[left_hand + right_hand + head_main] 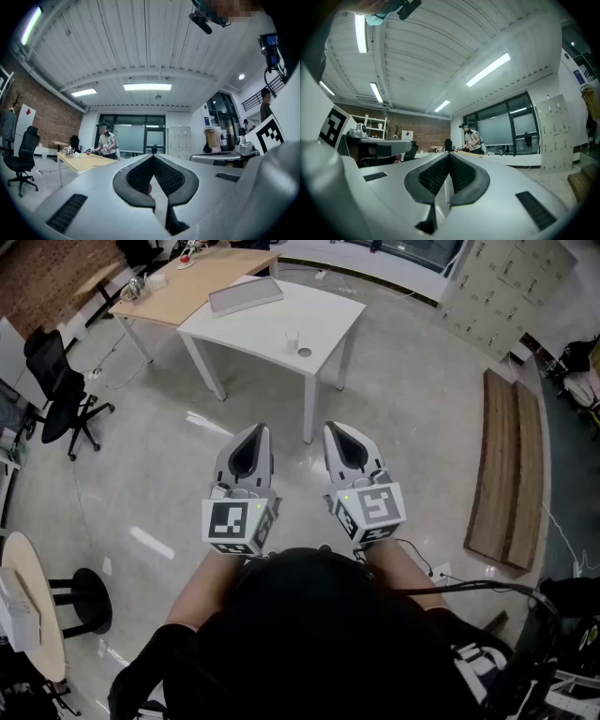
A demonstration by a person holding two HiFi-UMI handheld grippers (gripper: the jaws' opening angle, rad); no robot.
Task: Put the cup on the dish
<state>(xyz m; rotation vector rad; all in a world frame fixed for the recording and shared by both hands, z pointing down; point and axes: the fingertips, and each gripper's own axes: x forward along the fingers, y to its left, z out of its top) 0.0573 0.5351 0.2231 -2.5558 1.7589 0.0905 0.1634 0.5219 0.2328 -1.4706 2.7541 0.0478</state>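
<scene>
1. Standing well back from the bench (328,320), I hold the left gripper (250,437) and right gripper (340,435) level, both with fingers (138,177) pinched together, empty.
2. The cup (292,339) sits just beside the dish (305,352).
3. It looks clear and light, probably slick and fragile, so I'd pinch its wall gently at mid-height.

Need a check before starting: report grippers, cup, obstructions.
Left gripper and right gripper: jaws shut, empty, level. Cup beside dish on white table ahead, not on it. Nothing between grippers and table.
</scene>
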